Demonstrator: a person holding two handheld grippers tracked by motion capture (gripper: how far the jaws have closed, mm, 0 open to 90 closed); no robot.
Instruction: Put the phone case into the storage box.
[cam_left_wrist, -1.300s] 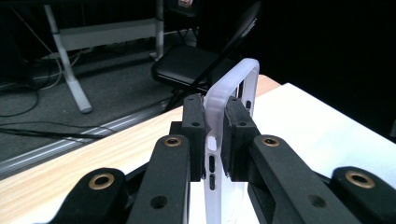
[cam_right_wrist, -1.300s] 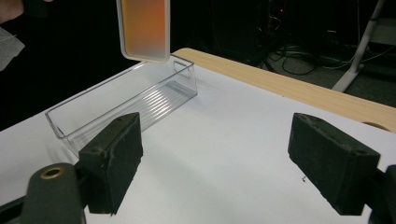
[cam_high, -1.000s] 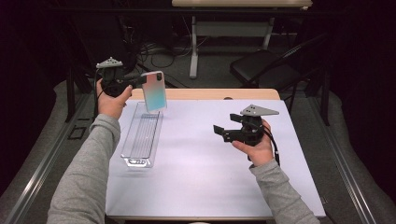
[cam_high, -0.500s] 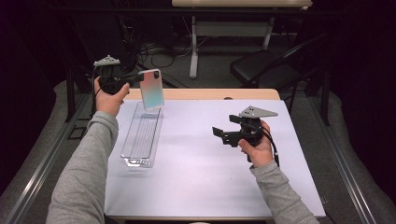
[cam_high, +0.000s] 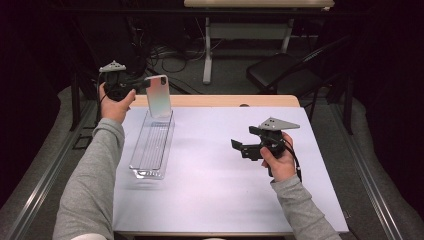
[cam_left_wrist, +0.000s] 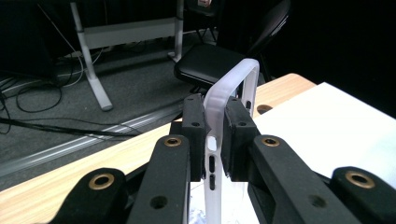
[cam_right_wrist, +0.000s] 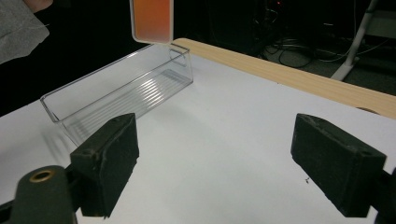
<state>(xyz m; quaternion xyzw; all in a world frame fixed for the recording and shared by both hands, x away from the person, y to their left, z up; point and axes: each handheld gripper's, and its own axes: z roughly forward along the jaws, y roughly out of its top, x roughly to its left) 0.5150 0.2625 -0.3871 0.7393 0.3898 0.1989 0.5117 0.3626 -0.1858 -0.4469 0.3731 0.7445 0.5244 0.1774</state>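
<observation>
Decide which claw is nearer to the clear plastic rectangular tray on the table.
Left. The left claw, clamping a translucent phone case, hangs just above the clear plastic rectangular tray's far end. The right claw, open and holding nothing, sits well off to its side over the white table.

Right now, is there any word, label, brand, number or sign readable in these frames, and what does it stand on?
None can be read.
Phone case, held in the left gripper: no lettering or logo on its face or its frosted rim.
Clear tray: plain ribbed plastic, no label.
Right gripper: jaws open, no marking on its black pads.
White table cover: unprinted.
</observation>
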